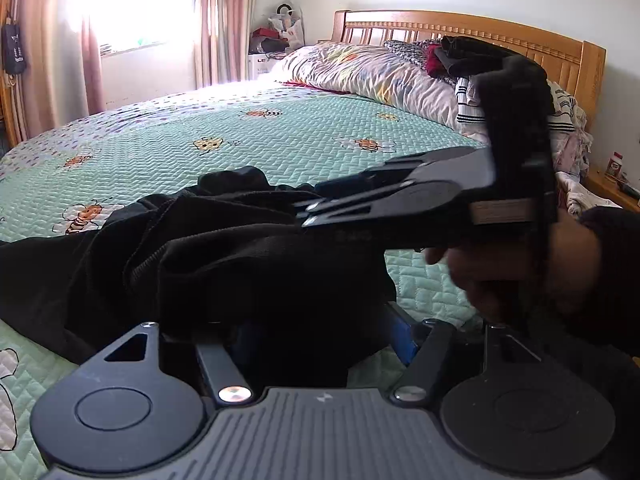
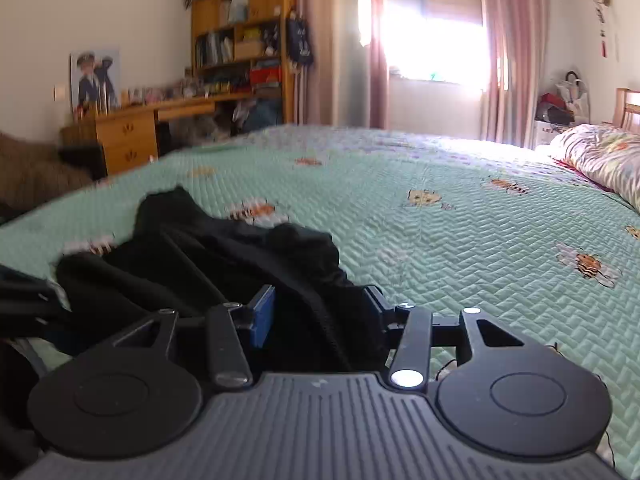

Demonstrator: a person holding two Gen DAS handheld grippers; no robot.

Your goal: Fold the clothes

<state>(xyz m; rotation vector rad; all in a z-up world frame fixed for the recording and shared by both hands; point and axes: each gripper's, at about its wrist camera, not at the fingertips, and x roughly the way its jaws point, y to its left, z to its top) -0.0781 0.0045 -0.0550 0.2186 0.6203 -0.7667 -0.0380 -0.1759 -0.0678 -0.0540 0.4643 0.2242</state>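
Where each wrist view begins: left gripper (image 1: 304, 332), jaws spread, black garment (image 1: 224, 264) bunched between them, grip not discernible. Right gripper (image 2: 320, 316), jaws parted, blue pads (image 2: 262, 316) clear of the same black cloth lying between them. Garment: crumpled on the green bee-print bedspread (image 2: 460, 216). Beyond: pillow (image 1: 360, 72), wooden headboard (image 1: 460, 26), curtained window (image 2: 436, 20).

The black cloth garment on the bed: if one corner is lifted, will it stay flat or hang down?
The crumpled black cloth garment is probably floppy: it already lies in soft folds and bunches on the green quilted bedspread. A lifted corner would likely drape and drag the rest. It looks light, and its matte surface suggests it should not slip easily.
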